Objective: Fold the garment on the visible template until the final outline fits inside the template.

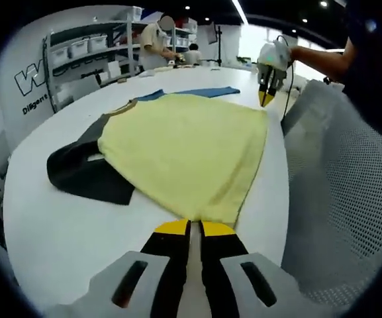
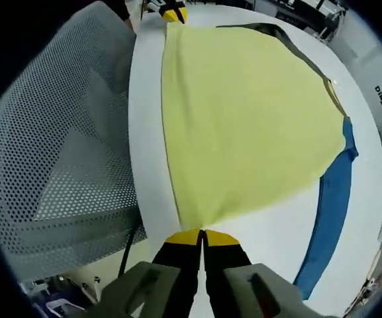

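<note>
1. Left gripper view: my left gripper [image 1: 194, 228] has its jaws clenched on 1 hem corner of the yellow garment [image 1: 191, 152], at the near edge of the white table [image 1: 51, 232].
2. Right gripper view: my right gripper [image 2: 202, 237] is likewise pinched onto the other hem corner, with the cloth fanning away from the tips.
3. The garment lies flat on the table, 1 dark sleeve [image 1: 85, 169] spread to one side and 1 blue sleeve [image 2: 330, 212] to the other. I cannot make out a template outline.
4. A grey mesh chair back [image 2: 58, 152] stands just beside the table edge.
5. My judgement: the hem fold is in hand. I should raise both corners evenly, keep the hem taut, carry it toward the collar, and lay it down square without dragging the sleeves.
</note>
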`<state>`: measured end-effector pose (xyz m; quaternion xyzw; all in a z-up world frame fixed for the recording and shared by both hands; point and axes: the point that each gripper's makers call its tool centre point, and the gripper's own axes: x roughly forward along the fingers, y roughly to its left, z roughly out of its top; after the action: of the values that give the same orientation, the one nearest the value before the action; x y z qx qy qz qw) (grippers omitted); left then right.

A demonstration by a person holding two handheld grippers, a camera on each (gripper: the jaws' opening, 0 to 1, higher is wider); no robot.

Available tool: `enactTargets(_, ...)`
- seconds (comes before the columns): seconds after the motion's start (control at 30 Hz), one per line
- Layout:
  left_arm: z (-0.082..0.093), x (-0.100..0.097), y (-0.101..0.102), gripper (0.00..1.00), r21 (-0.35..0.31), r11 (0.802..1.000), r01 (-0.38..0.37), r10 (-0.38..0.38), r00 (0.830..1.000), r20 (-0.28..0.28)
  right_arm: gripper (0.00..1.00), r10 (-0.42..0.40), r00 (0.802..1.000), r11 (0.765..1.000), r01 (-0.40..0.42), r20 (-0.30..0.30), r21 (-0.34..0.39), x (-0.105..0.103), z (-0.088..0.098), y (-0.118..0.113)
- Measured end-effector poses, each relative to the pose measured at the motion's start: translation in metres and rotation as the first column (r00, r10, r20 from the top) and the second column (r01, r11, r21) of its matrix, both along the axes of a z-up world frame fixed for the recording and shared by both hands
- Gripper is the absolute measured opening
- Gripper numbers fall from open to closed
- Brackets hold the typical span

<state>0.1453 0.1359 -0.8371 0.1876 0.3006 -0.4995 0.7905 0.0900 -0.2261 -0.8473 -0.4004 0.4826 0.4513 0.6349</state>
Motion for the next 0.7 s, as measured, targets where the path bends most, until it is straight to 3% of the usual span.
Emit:
enactTargets(0.07,0.010,-0.001,-0.001,0.04,-0.015,1.000,-0.006,0.007,1.000,0.008,0.00,-0.004,1.000,1.000,0.004,0.009,0.021,0.001,0.003,0.004)
enactTargets(0.13,0.027,0.000,-0.014,0.03,-0.102,0.994,-0.031,0.034,0.999,0.024,0.00,-0.027,1.000,0.995,0.027,0.007,0.093,0.001,0.006,0.019)
enactTargets(0.2,0.034,-0.010,-0.035,0.03,-0.153,0.988,-0.008,0.011,1.000,0.021,0.00,-0.041,0.999,0.987,0.042,-0.004,0.153,0.000,0.006,0.030)
enactTargets(0.23,0.029,-0.011,-0.038,0.04,-0.141,0.990,-0.003,0.005,1.000,0.015,0.00,-0.060,0.998,0.981,0.061,-0.012,0.185,0.000,0.005,0.036)
enactTargets(0.47,-0.002,-0.016,-0.059,0.03,-0.115,0.993,-0.003,-0.006,0.997,-0.075,0.00,-0.113,0.994,0.971,0.111,-0.006,0.214,0.010,-0.007,0.037)
enactTargets(0.7,-0.026,-0.021,-0.054,0.02,-0.050,0.999,-0.020,0.014,0.991,-0.130,0.00,-0.093,0.995,0.986,0.095,-0.021,0.140,0.005,-0.028,0.030)
